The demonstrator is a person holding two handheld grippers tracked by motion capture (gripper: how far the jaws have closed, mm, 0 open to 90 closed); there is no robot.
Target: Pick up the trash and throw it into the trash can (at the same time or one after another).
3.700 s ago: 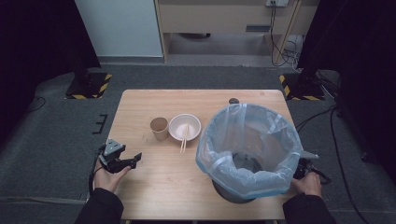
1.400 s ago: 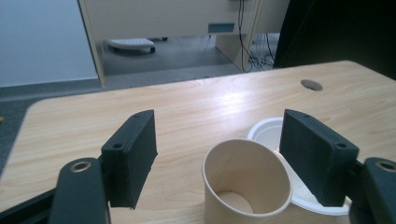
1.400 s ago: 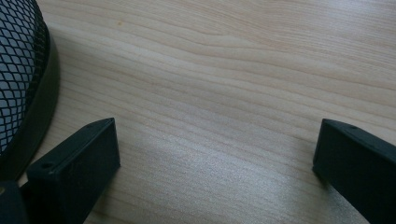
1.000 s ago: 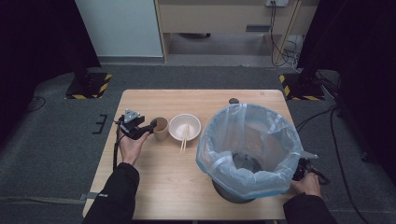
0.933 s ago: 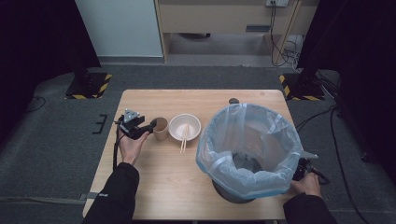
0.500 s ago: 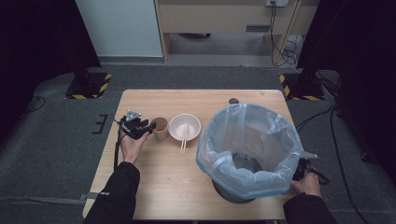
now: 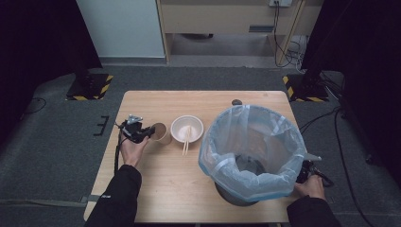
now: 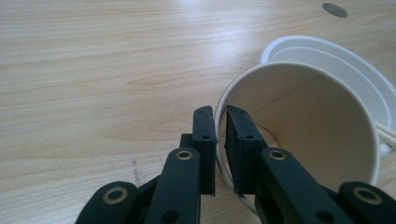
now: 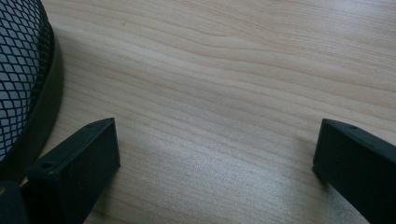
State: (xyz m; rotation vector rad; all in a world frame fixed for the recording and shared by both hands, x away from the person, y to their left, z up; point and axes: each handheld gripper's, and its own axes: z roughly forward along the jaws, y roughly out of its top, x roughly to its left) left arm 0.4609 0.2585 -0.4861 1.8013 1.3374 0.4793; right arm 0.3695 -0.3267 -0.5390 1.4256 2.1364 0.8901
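At the left of the high view, my left gripper (image 7: 142, 132) pinches the near rim of a brown paper cup (image 7: 160, 133), one jaw inside the wall and one outside, the two nearly closed on the thin paper. In the left gripper view the cup (image 8: 308, 126) sits right of centre, tipped toward the camera so its pale, empty inside shows. It stands on the wooden table (image 7: 165, 189), just beside a white disposable bowl (image 7: 187, 128) with a pair of wooden chopsticks (image 7: 186, 142) resting across it.

I judge the cup very light and easily crushed: a rim pinch like this one should carry it, though a hard squeeze would likely crease the wall (paper gives little warning).

At the lower right of the high view, my right gripper (image 7: 305, 171) rests low beside a black mesh waste bin (image 7: 235, 193) lined with a pale blue plastic bag (image 7: 253, 142). The right gripper view has its jaws spread wide over bare wood, holding nothing, with the bin's mesh wall (image 9: 21, 79) at the left edge.

I can read no brand, label or writing on the cup, bowl or bin.
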